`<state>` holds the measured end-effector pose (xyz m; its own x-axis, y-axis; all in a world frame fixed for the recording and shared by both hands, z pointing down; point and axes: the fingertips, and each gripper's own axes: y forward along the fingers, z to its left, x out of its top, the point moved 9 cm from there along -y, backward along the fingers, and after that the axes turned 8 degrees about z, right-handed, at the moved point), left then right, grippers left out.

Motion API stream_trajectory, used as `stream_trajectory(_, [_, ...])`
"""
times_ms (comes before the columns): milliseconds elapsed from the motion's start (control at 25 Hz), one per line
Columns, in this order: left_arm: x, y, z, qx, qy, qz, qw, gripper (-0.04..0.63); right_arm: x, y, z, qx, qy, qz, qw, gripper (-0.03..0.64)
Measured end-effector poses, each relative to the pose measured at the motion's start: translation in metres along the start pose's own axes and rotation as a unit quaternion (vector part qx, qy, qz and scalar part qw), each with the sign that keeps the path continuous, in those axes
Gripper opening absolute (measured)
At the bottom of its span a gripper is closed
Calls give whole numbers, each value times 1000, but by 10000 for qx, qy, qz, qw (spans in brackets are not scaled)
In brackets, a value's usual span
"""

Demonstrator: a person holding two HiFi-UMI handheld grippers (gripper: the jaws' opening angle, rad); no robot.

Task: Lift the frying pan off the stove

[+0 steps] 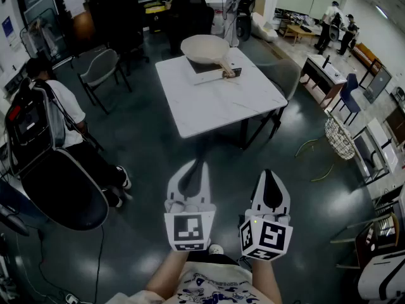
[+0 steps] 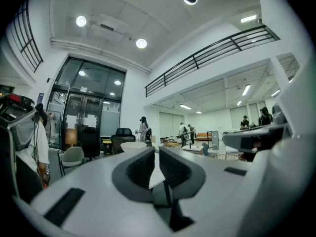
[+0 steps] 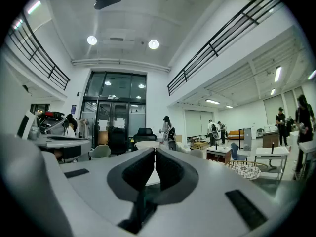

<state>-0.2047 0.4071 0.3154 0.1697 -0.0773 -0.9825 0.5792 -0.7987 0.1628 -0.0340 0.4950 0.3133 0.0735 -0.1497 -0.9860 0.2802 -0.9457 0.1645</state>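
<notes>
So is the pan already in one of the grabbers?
No, the frying pan sits on the stove on the white table, far from the left gripper and right gripper, both shut empty.

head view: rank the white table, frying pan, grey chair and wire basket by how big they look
1. white table, clearly the largest
2. grey chair and frying pan: they look about alike, so they are not ranked against each other
3. wire basket, the smallest

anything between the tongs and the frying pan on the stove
Nothing visible does. The left tongs and right tongs hang shut over open floor, and only bare white table lies before the frying pan.
</notes>
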Motion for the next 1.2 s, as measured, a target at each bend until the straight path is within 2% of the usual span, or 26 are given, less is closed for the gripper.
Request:
stream_trajectory(480, [-5,8,14,-42,-38,38,10000,38,-6,14,9,-24,147,122,9998,18])
stream_trajectory(920, [-13,22,53,-52,-93,56,9999,37,-12,40,31,-61,368,225,9991,18])
stream_trajectory(1200, [-6,40,63,-55,-248,135,9996,38,-8,60,32,-79,444,370,9983,18])
